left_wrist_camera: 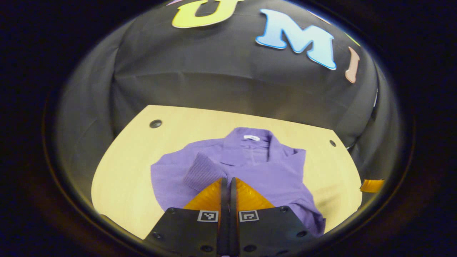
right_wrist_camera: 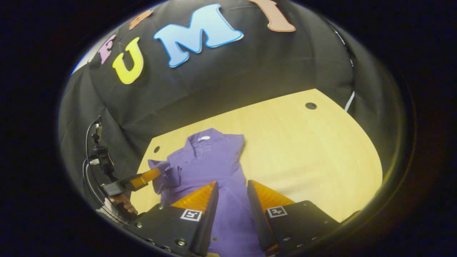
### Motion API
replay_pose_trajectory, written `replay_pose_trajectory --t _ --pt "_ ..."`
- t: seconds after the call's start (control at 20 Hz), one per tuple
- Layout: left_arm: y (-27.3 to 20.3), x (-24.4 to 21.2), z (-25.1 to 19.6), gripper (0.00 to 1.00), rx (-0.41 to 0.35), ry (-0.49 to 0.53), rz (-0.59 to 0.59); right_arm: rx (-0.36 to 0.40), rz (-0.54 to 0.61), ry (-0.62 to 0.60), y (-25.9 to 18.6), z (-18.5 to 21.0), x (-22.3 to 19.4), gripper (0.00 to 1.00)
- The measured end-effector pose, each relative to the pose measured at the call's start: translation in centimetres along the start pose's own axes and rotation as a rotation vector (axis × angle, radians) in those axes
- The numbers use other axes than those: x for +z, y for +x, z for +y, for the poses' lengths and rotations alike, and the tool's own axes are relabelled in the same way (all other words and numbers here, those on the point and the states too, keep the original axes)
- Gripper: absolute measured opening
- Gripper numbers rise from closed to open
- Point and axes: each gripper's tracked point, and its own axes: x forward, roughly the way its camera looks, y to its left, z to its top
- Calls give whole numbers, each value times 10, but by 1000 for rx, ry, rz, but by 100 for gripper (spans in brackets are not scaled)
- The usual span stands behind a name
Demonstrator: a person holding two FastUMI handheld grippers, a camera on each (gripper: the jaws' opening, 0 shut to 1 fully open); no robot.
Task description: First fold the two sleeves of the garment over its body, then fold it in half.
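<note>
Purple garment (left_wrist_camera: pixel 250 167) on wooden table (left_wrist_camera: pixel 125 178), sleeve (left_wrist_camera: pixel 203 171) folded over

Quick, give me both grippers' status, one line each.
Left gripper: shut on the sleeve cuff of the purple shirt.
Right gripper: open above the shirt, holding nothing.

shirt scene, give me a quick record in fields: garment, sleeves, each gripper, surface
garment: purple shirt, collar away from the grippers, lying on the table
sleeves: one sleeve lies across the body
left gripper: fingers closed together over the sleeve; grip on cloth cannot be told
right gripper: open, above the shirt's lower part
fold in half: not yet done
</note>
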Motion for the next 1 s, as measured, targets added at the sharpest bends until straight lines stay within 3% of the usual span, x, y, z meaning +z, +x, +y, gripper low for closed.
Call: replay_pose_trajectory --t 0.3,0.55,1.0 --pt "29 -16 -113 7 -126 130 50 -46 12 37 -16 -45 -14 51" --pt "56 -46 -175 7 -177 193 105 -57 52 47 -23 -64 -35 51" --pt "96 -81 -201 7 -172 260 189 -22 186 39 -26 -63 -100 51"
